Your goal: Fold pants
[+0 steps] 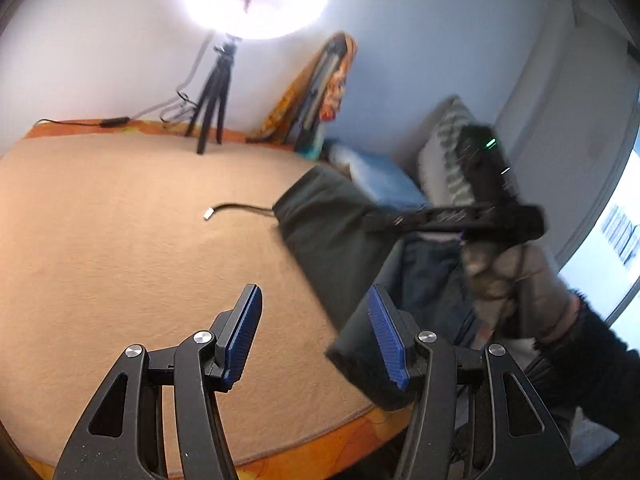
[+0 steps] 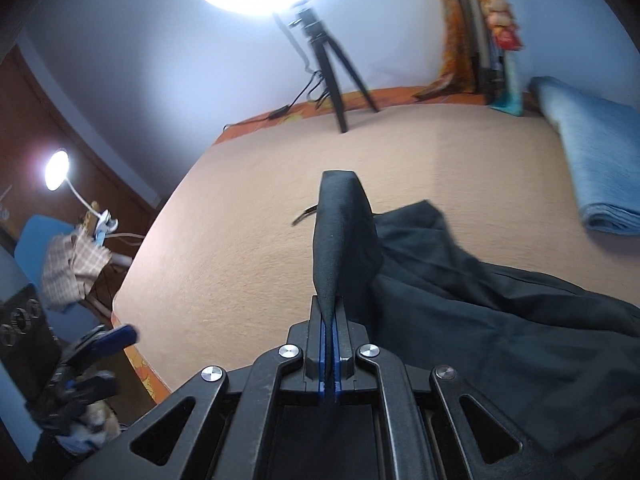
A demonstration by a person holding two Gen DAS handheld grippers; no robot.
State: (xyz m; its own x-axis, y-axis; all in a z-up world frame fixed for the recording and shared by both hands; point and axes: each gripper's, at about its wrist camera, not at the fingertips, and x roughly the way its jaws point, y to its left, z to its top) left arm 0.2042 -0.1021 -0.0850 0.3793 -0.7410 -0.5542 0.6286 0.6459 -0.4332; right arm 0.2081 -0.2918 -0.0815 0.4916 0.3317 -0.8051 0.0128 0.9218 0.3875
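Dark pants (image 2: 480, 312) lie crumpled on the tan bed cover (image 2: 260, 208), toward its right side. My right gripper (image 2: 330, 320) is shut on an edge of the pants, and a fold of the fabric (image 2: 344, 224) stands up out of the pads. In the left wrist view the pants (image 1: 328, 232) stretch from mid-bed down to behind my right-hand finger. My left gripper (image 1: 316, 332) is open over the bed cover (image 1: 120, 240), with nothing between its blue pads (image 1: 244, 332). A hand holds the blurred right gripper (image 1: 384, 220) above the pants.
A ring light on a black tripod (image 1: 212, 96) stands at the far edge of the bed. A cable with a white plug (image 1: 232, 209) lies mid-bed. Folded blue cloth (image 2: 592, 160) and a grey pillow (image 1: 444, 144) sit at the right. The orange bed edge (image 1: 320, 452) runs near me.
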